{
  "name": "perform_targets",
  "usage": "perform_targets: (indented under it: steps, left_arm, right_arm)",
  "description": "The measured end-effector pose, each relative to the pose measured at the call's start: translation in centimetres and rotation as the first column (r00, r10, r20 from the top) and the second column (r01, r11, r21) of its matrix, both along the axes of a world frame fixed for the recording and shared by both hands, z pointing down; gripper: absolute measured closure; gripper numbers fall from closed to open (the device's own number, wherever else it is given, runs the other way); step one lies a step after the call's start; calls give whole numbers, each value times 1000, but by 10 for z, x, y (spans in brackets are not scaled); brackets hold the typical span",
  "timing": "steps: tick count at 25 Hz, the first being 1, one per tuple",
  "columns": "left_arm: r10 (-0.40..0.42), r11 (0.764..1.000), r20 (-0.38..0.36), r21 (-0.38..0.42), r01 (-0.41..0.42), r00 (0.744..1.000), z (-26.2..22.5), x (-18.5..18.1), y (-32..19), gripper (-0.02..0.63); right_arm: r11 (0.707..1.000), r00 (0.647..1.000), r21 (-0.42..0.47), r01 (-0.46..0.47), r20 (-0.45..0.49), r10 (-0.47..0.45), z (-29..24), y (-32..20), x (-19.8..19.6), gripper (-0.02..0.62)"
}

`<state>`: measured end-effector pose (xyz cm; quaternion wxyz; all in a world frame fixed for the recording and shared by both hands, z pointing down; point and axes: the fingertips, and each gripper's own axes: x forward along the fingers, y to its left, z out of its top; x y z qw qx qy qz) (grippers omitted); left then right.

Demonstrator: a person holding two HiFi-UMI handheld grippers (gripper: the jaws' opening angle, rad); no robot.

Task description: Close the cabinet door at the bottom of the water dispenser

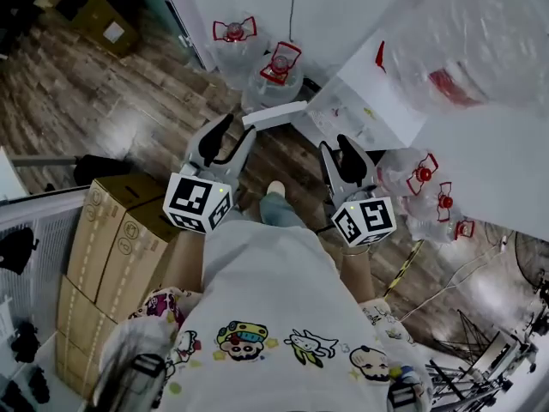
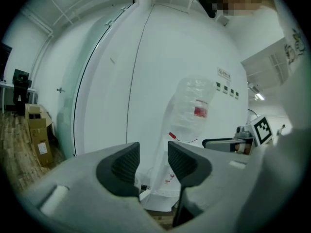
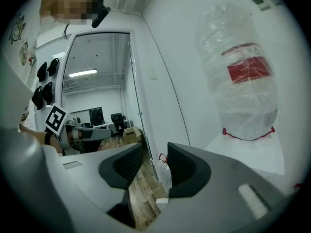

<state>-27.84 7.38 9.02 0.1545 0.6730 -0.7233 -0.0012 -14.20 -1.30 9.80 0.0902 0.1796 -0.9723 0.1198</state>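
Two hand-held grippers are held above the wooden floor (image 1: 154,101), pointing toward the white water dispenser (image 1: 369,101) (image 2: 163,178) (image 3: 248,149). The left gripper (image 1: 230,131) (image 2: 153,161) has its jaws parted with nothing between them. The right gripper (image 1: 343,151) (image 3: 154,164) is likewise spread and empty. The cabinet door (image 1: 274,115) at the dispenser's foot stands ajar, swung out over the floor. In the head view it shows just ahead of the left gripper. A large clear bottle (image 1: 463,33) (image 2: 192,108) (image 3: 243,81) sits upended on the dispenser's top. Empty bottles (image 1: 233,45) with red handles stand by the wall beyond the door. Cardboard boxes (image 1: 120,239) are stacked at the person's left.
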Motion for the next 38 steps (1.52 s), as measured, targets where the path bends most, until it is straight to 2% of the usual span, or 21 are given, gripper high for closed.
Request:
perform_targets:
  steps: [7,12,19,24,31,38]
  left_arm:
    - [-85,995,-2,-43,85,996,18,7,-19,430]
    - [-101,992,-44,-81,97,994,39,7,-19,430]
    - [-94,987,-57,-133,86,994,68,2,-12,430]
    - [-81,985,-51,-156,73,995,88,-10,-9,430]
    - [-80,980,-88,-189,62,993,137,-20,-5,430]
    - [-61,976,-74,-212,44,995,198,-28,-11,430]
  right_arm:
    - [991,990,-22,136,-25,-136,13,-30,-11,445]
    - [983,982,-61,176,-55,-179,34,-34,-22,445]
    - [977,978,-110,184,-76,-193,61,-26,-32,445]
    - [977,978,-108,182,-85,-191,75,-23,-47,445]
    - [974,978,-151,167,-98,-182,117,-17,-59,445]
    - [970,977,-184,161,-106,-182,171,-15,-69,443]
